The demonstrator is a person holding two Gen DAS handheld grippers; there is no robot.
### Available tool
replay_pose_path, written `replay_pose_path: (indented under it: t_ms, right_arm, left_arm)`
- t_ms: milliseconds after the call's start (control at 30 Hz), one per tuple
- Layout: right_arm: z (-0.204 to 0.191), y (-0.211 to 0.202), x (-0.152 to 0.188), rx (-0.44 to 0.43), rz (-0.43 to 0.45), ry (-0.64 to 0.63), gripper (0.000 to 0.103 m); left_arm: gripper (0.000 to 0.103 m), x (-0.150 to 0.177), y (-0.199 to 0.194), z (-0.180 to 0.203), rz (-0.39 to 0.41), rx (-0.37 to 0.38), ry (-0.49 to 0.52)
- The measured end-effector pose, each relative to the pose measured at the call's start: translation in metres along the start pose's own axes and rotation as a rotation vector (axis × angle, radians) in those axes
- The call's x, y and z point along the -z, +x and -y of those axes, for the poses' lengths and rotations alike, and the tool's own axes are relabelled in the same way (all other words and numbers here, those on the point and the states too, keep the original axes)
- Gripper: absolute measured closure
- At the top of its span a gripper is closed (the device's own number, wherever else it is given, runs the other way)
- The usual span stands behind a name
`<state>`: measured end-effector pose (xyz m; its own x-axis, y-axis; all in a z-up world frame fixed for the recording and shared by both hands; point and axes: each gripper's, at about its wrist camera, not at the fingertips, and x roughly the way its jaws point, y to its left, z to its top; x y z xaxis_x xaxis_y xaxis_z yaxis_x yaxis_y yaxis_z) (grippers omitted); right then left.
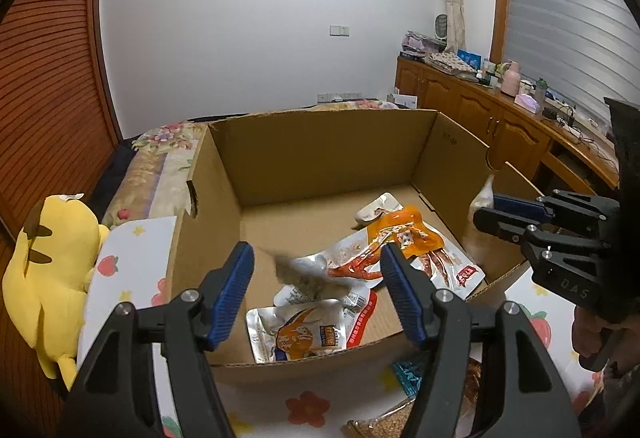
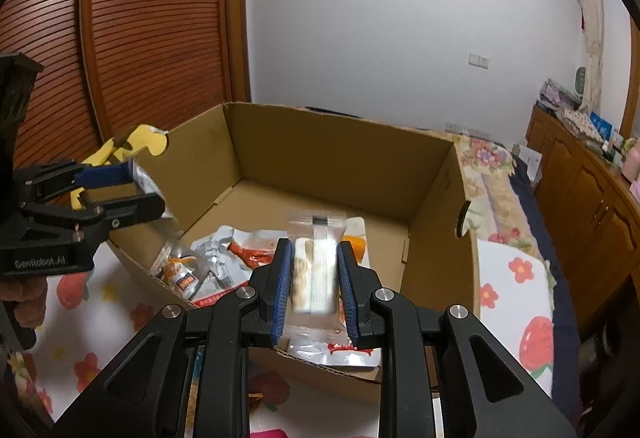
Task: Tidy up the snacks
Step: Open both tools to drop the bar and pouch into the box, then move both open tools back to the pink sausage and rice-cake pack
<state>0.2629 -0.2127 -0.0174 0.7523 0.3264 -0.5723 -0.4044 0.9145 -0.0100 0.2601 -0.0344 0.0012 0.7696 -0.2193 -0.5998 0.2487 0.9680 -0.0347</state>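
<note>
The open brown cardboard box (image 1: pixel 320 153) sits on a white bed cover printed with red fruit and flowers (image 1: pixel 132 262). On its floor lie several snack packets: a silver foil pouch with an orange cartoon print (image 1: pixel 298 332) near the front wall, a clear packet of red-orange strips (image 1: pixel 356 270) overlapping it, an orange packet (image 1: pixel 404 234) behind that, and a small white packet (image 1: pixel 378 209) furthest back.

The left hand-held gripper (image 1: pixel 316 288) hangs over the front of the box, its blue pads standing wide apart. A blurred grey-brown packet (image 1: pixel 308 276) shows between them, touching neither pad.

The right hand-held gripper (image 2: pixel 312 278) is clamped narrowly on a clear plastic packet of pale biscuits (image 2: pixel 316 266), held upright above the box's near edge.

A yellow plush toy (image 1: pixel 48 278) rests on the bed to the left of the box. A wooden cabinet (image 1: pixel 480 113) crowded with bottles and boxes runs along the right wall.
</note>
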Motion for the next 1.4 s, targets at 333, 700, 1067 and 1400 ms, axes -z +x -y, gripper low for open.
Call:
replay_pose_path:
  t_ms: [333, 700, 1067, 1400]
  right_arm:
    - [0.005, 0.005, 0.003, -0.031, -0.014, 0.042, 0.064]
    - [-0.003, -0.034, 0.012, -0.033, 0.070, 0.037, 0.028]
    - [-0.019, -0.079, 0.042, -0.049, 0.108, 0.013, 0.016]
    - [-0.022, -0.088, 0.085, -0.051, 0.046, -0.014, 0.016]
  left_arm:
    - [0.017, 0.004, -0.006, 0.003, 0.024, 0.008, 0.007]
    - [0.000, 0.016, -0.024, 0.008, 0.073, -0.014, 0.032]
    - [0.000, 0.038, -0.056, 0.017, 0.099, 0.032, 0.055]
    - [0.000, 0.075, -0.064, 0.022, 0.065, 0.067, 0.060]
